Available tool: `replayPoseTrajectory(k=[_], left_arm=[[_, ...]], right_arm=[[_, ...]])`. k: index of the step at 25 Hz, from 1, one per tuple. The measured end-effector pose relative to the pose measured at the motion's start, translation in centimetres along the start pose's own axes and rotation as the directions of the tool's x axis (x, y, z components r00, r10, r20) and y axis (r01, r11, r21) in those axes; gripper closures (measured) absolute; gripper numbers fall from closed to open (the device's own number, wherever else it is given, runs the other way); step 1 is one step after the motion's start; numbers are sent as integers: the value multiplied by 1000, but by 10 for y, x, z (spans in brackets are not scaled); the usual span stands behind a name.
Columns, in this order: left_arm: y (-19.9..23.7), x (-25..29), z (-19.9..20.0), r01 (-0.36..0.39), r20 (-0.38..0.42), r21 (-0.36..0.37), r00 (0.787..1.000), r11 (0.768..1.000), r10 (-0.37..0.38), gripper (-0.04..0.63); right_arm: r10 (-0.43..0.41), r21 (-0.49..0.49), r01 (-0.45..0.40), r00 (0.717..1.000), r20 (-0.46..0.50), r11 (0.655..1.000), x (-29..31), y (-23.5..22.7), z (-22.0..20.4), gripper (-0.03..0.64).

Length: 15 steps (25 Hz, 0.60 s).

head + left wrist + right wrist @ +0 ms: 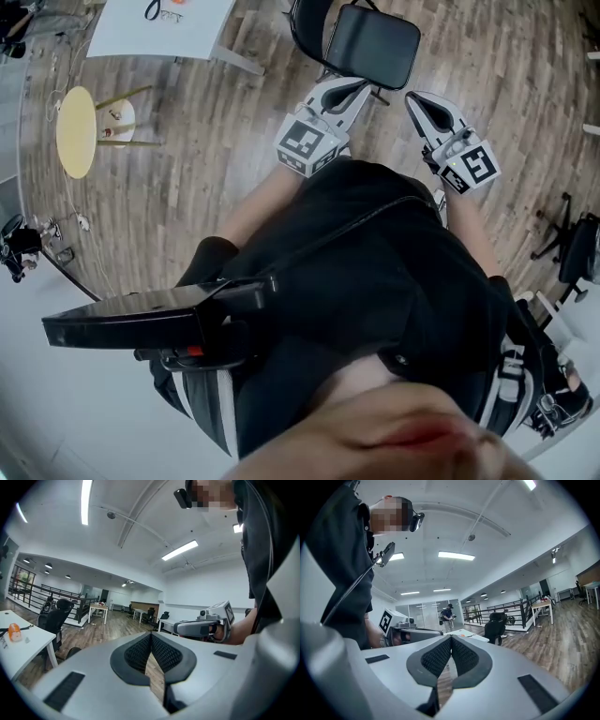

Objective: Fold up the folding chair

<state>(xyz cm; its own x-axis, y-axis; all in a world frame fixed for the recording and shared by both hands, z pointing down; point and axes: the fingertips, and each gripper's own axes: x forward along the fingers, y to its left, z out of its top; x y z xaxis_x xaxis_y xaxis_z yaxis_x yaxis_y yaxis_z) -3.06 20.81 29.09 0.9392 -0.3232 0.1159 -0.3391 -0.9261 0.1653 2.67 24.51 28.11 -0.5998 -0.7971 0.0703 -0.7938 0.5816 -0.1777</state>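
Note:
The black folding chair (370, 42) stands unfolded on the wood floor at the top of the head view, its seat facing me. My left gripper (354, 89) reaches toward the seat's near left edge, shut and empty. My right gripper (417, 99) is just right of the seat, also shut with nothing in it. In the left gripper view the jaws (151, 638) meet tip to tip, and the right gripper (202, 627) shows beside them. The right gripper view shows its own closed jaws (451, 641) and the left gripper (412, 633). Neither gripper touches the chair.
A white table (159, 26) stands at the upper left with a yellow round stool (77, 131) below it. A black office chair (574, 251) is at the right edge. A person (448, 613) stands far off, and another office chair (494, 627) sits by a white table (465, 633).

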Motion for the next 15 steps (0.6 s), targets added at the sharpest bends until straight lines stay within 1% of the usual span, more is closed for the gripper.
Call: replayPoseTrajectory(k=[5,9,12,15], left_arm=[[35,0,-1,12,-11,2,1000,1000,-12,591],[49,12,-3,14,-18,-12,1000,1000,-14,591],[54,28,-10,16,-35,-21,999,1000,-16,591],[60,47,-14,6,-44,-18,999,1000,-7,591]], right_arm=[[-51,20,51,999,-12,998,21,-12,-4,606],[-79,28,79,997,-17,996,23,-31,-5,606],[-86,33,87,996,-17,996,23,-52,-7,606],[-75,38,76,997,-17,996,25,-75,-12,606]])
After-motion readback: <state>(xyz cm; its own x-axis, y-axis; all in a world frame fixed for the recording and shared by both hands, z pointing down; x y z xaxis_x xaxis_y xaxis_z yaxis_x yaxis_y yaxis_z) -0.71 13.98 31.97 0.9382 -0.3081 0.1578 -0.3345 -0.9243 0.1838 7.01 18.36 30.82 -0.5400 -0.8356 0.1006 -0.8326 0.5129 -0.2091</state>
